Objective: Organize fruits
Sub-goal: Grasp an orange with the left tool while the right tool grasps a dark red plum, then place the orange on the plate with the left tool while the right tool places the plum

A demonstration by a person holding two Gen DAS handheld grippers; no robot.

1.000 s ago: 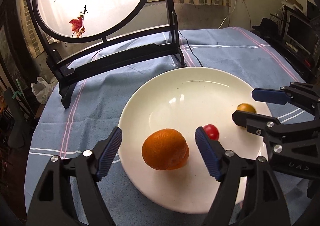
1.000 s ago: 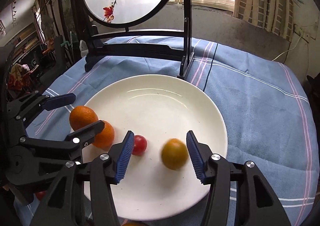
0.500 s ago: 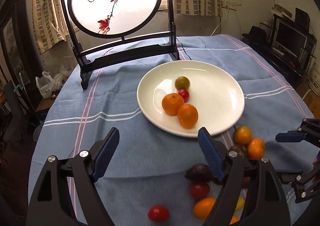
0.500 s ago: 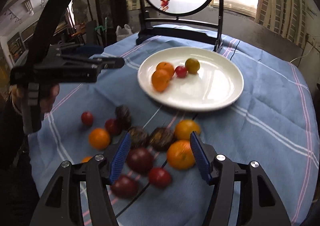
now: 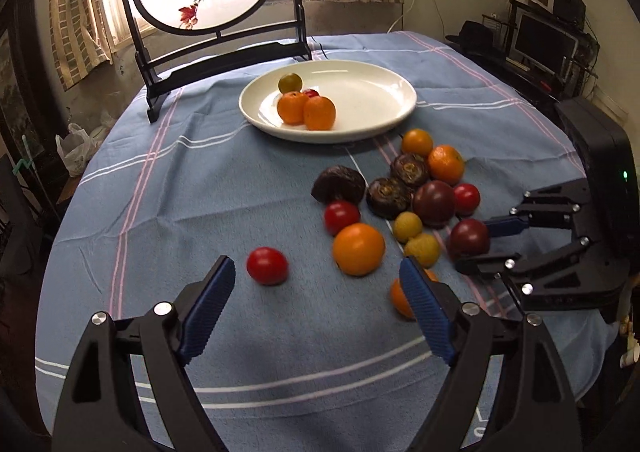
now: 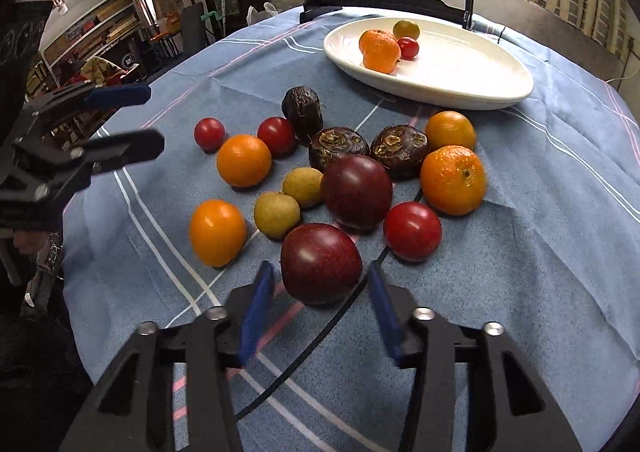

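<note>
Right gripper [image 6: 318, 288] has just been closing around the nearest dark red plum [image 6: 321, 263], pads not quite touching it yet, so nothing's gripped. It's angled steeply down. Left gripper [image 5: 316, 300], jaws spread and empty, hovers near a red cherry tomato [image 5: 267, 265]. Destination's presumably the white plate [image 5: 384, 108], which already holds four fruits.

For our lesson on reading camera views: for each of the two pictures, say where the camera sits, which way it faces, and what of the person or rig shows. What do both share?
Left wrist: on the left gripper, angled down across the table toward the plate; the right gripper shows at right.
Right wrist: on the right gripper, just behind a dark red fruit; the left gripper and a hand show at left.
Shared: plate, loose fruit, blue cloth.
</note>
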